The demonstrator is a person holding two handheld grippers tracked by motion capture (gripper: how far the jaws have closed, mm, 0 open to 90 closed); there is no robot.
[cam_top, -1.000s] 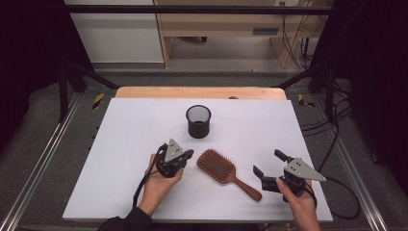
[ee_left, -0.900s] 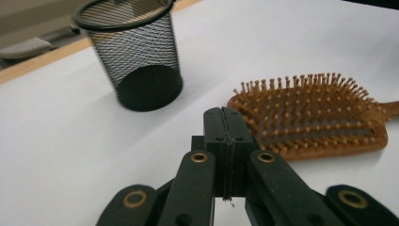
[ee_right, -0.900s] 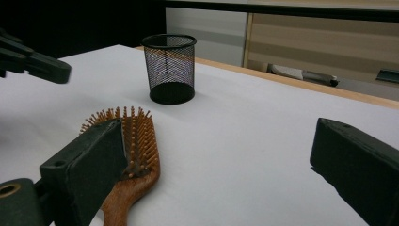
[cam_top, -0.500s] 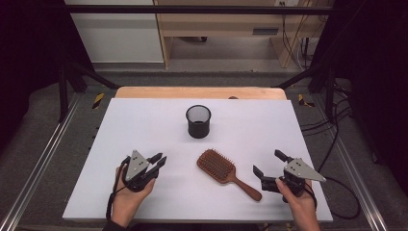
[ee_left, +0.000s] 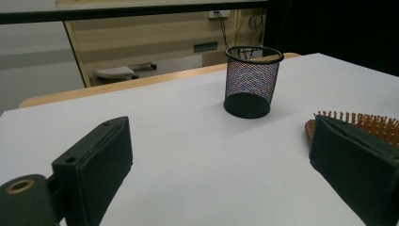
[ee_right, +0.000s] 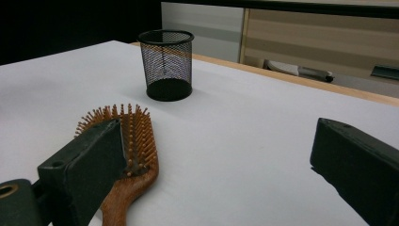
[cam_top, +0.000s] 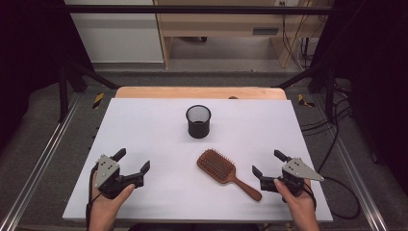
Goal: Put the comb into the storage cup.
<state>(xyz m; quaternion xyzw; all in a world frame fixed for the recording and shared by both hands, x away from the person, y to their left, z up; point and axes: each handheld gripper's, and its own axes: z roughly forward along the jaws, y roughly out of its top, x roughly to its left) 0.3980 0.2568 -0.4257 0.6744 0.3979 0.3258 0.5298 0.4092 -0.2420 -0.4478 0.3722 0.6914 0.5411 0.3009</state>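
Observation:
A wooden hairbrush (cam_top: 224, 171) lies bristles up on the white table (cam_top: 144, 125), handle pointing to the near right. Behind it stands an empty black mesh cup (cam_top: 198, 121). My left gripper (cam_top: 132, 162) rests near the table's front left corner, open and empty, well left of the brush. My right gripper (cam_top: 268, 162) sits at the front right, open, its nearer jaw close to the handle's end. In the left gripper view the cup (ee_left: 251, 81) is ahead and the brush (ee_left: 371, 125) peeks past the right jaw. In the right gripper view the brush (ee_right: 134, 146) lies by the left jaw, the cup (ee_right: 166, 64) beyond.
The table's far edge is a wooden strip (cam_top: 199, 92). Metal rails (cam_top: 43, 154) run along both sides, and cables (cam_top: 337, 144) trail off to the right. A wooden bench (cam_top: 231, 24) stands on the floor behind.
My left gripper has pulled away from the brush, moving left toward the front left corner. The right gripper and the brush have stayed put.

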